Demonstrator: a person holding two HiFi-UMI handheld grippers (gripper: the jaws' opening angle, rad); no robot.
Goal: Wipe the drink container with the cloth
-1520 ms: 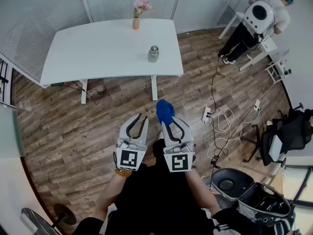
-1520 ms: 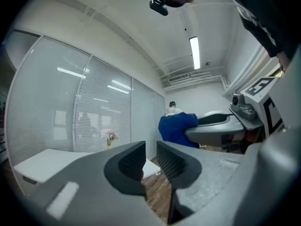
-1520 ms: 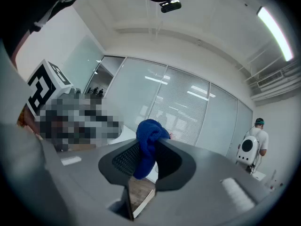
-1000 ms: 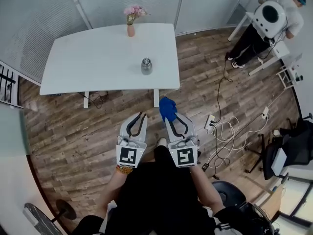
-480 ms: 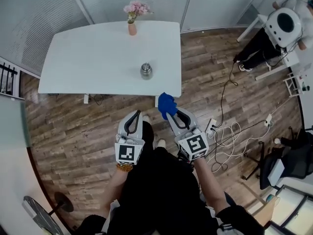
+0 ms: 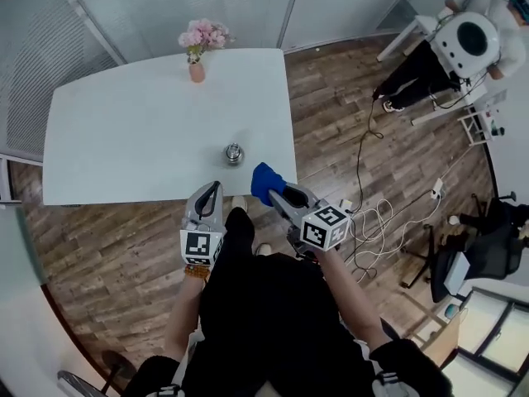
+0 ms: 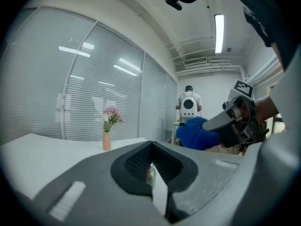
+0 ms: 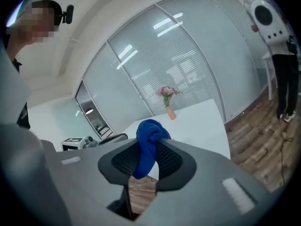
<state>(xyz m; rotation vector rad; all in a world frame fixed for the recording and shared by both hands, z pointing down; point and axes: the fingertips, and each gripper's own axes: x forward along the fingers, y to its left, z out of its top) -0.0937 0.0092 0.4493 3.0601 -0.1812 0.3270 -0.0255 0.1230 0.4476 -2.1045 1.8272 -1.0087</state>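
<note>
The drink container (image 6: 234, 153), a small metal flask, stands upright near the front edge of the white table (image 6: 124, 139). My right gripper (image 6: 277, 191) is shut on a bunched blue cloth (image 6: 265, 180), just right of the flask and at the table's front right corner. In the right gripper view the cloth (image 8: 147, 145) hangs between the pads. My left gripper (image 6: 214, 186) has just closed and holds nothing; its tips are at the table's front edge, a little below and left of the flask. From the left gripper view the cloth (image 7: 195, 133) shows to the right.
A pink vase of flowers (image 6: 197, 64) stands at the table's far edge. Cables and a power strip (image 6: 368, 213) lie on the wooden floor to the right. A person (image 6: 459, 44) stands at another desk far right. Glass partitions back the table.
Both grippers have moved forward to the table's front edge. The left jaws, open before, have shut empty. The right gripper has rolled, still gripping the cloth.
</note>
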